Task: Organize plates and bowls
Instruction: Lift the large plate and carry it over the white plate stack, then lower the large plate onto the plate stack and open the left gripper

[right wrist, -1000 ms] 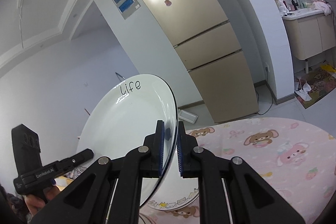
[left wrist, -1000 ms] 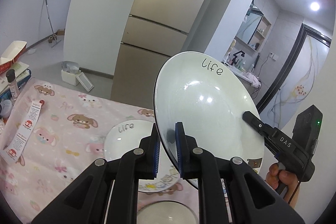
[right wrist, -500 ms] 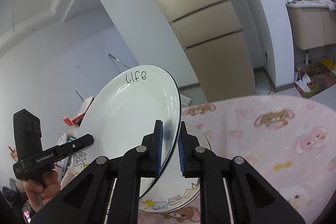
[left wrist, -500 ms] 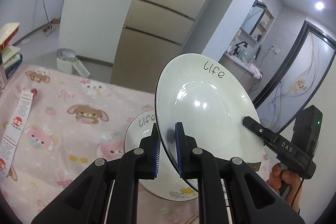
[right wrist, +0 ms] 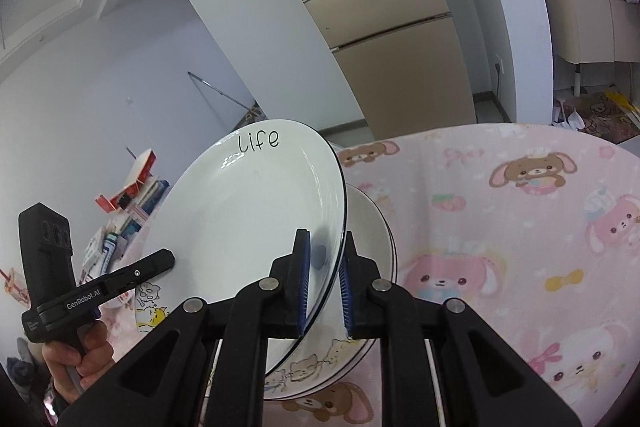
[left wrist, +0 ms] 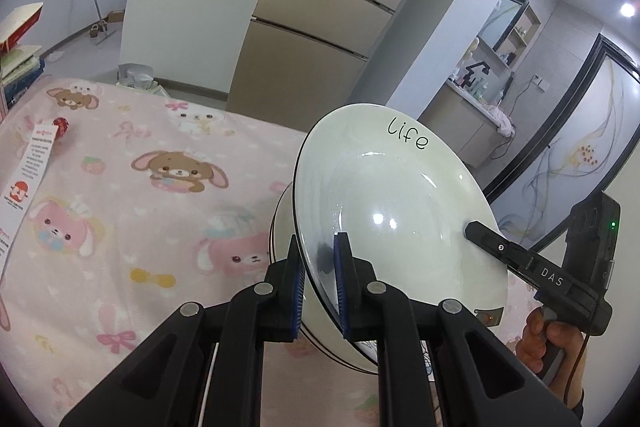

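A white plate marked "life" (left wrist: 400,211) is held tilted between both grippers. My left gripper (left wrist: 320,279) is shut on its near rim; the right gripper (left wrist: 492,243) shows clamped on its right rim. In the right wrist view the same plate (right wrist: 248,211) fills the middle, my right gripper (right wrist: 324,279) is shut on its rim, and the left gripper (right wrist: 152,265) clamps its left side. Just under it lies a stack of white plates with cat drawings (right wrist: 352,347), also partly seen in the left wrist view (left wrist: 280,227). The held plate hangs low over the stack.
The table has a pink cloth with bunny and bear prints (left wrist: 140,195). A paper leaflet (left wrist: 32,163) and a small red ball (left wrist: 61,124) lie at its left. Books and a red-white box (right wrist: 136,183) stand at the table's far side. A fridge (left wrist: 320,27) stands behind.
Both grippers have carried the "life" plate down and over the stack on the table; it now nearly covers the stack. The grips have not changed.
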